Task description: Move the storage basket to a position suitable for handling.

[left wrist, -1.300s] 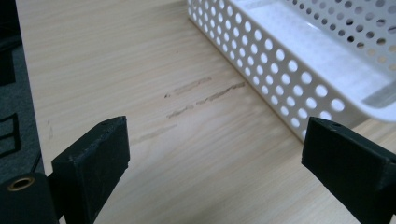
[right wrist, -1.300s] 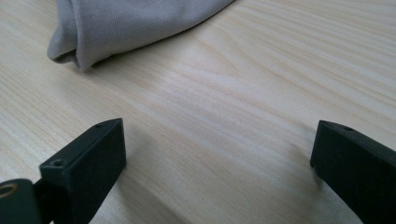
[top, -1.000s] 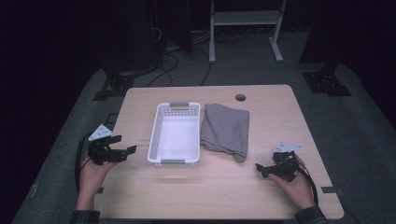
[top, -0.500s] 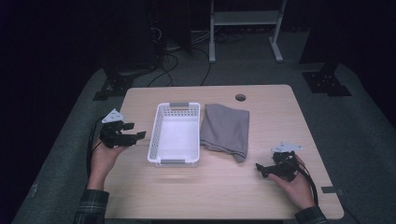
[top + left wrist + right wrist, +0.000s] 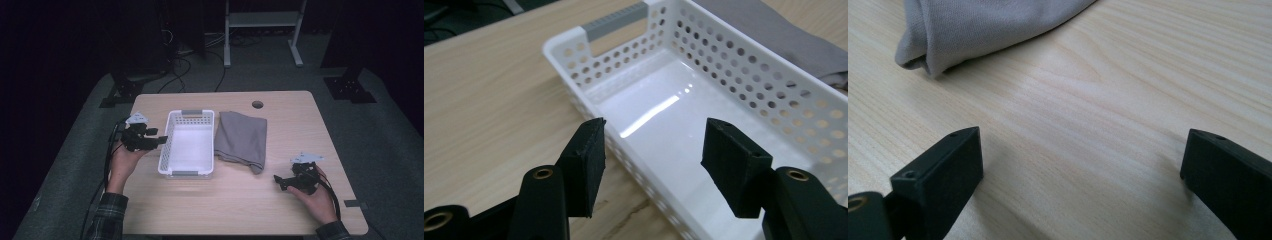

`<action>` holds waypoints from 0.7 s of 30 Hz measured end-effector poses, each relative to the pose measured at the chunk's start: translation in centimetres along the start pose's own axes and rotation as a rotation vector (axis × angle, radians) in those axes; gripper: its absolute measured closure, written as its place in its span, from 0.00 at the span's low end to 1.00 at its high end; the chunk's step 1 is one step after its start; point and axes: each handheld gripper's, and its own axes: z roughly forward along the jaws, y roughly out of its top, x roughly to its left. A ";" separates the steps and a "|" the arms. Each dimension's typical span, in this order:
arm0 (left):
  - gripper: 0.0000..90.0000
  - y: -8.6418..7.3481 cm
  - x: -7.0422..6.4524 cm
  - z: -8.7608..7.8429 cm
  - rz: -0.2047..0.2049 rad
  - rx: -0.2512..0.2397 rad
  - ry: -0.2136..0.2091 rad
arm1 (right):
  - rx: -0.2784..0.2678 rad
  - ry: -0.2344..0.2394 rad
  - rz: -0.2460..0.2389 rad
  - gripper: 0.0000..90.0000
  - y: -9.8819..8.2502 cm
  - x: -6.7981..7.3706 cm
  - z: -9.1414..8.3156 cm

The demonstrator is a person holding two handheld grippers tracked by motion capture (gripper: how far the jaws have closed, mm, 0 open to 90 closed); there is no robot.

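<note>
A white perforated basket (image 5: 211, 145) with grey handles stands on the wooden table (image 5: 240, 205), and it holds nothing. Beside its right wall lies a folded grey cloth (image 5: 242, 137). My left gripper (image 5: 161, 140) is at the basket's left long wall. In the left gripper view that wall (image 5: 639, 165) runs between the two jaws of the left gripper (image 5: 651, 145). The jaws have just been closing, with gaps still on both sides of the wall. My right gripper (image 5: 277, 181) rests on the table near the front right, jaws wide open (image 5: 1080, 160) over bare wood, short of the cloth's corner (image 5: 978, 25).
A round cable hole (image 5: 257, 104) sits in the table near its far edge. Beyond the table, a white shelf frame (image 5: 262, 30) and cables lie on the dark floor. Bare wood stretches along the front of the table between my two hands.
My left gripper has moved away from the table's left front edge, forward and right to the basket's left wall, and its jaws have narrowed. The right gripper has stayed put.
</note>
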 end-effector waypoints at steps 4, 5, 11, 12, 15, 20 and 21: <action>0.54 -0.1 -2.3 0.2 0.040 0.009 -0.063 | -0.001 0.000 0.000 0.03 0.0 0.0 0.0; 0.56 -0.2 -2.7 0.3 0.046 0.025 -0.076 | -0.001 0.000 0.001 0.03 0.0 0.0 0.0; 0.59 -0.9 -4.7 0.6 0.074 0.035 -0.132 | -0.001 0.000 0.001 0.03 0.0 0.0 0.0; 0.59 -1.1 -5.5 0.5 0.083 0.029 -0.150 | -0.001 0.000 0.001 0.03 0.0 0.0 0.0; 0.59 -1.5 -6.4 0.3 0.092 0.025 -0.175 | -0.001 0.000 0.001 0.03 0.0 0.0 0.0; 0.59 -1.9 -7.6 0.0 0.105 0.037 -0.206 | -0.001 0.000 0.000 0.03 0.0 0.0 0.0; 0.58 -2.2 -8.0 0.0 0.109 0.044 -0.220 | -0.001 0.000 0.001 0.03 0.0 0.0 0.0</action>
